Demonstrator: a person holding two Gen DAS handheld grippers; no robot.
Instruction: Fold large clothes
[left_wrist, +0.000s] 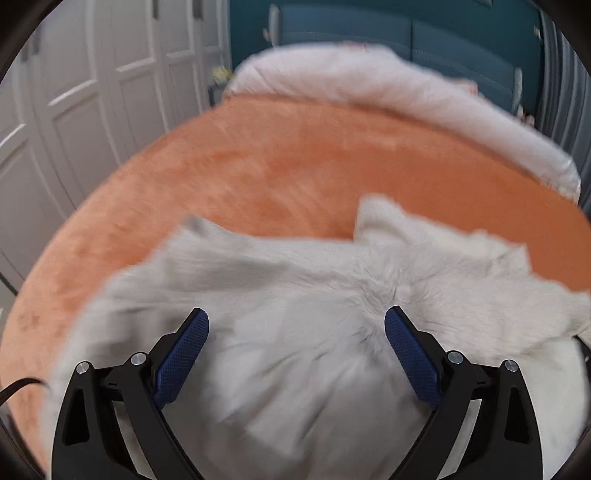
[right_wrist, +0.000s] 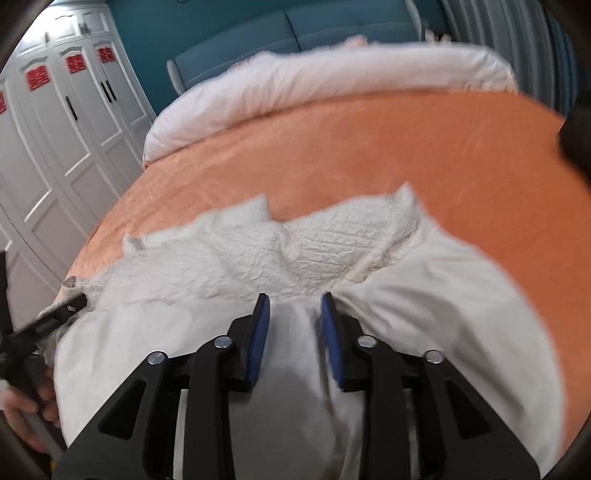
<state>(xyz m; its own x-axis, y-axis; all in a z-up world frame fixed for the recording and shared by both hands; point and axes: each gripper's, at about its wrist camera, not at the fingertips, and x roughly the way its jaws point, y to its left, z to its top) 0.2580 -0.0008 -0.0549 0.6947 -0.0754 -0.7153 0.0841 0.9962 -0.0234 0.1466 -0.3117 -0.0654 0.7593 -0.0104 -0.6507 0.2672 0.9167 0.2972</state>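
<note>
We lift a white coat (right_wrist: 258, 258) on the orange bed (right_wrist: 406, 147).
Our left gripper (left_wrist: 296, 325) is wide open; our right gripper (right_wrist: 293, 314) is half open. Both hold nothing.

garment (left_wrist: 295, 295): left side smeared by blur, near edge cut off at the frame's bottom
hand (right_wrist: 26, 410): only partly in frame
dark shape (right_wrist: 576, 133): too blurred to identify

Both wrist cams look fwd/down, close over white garment (left_wrist: 295, 332); shared: orange bed (right_wrist: 369, 147), wardrobe (left_wrist: 92, 92).
</note>
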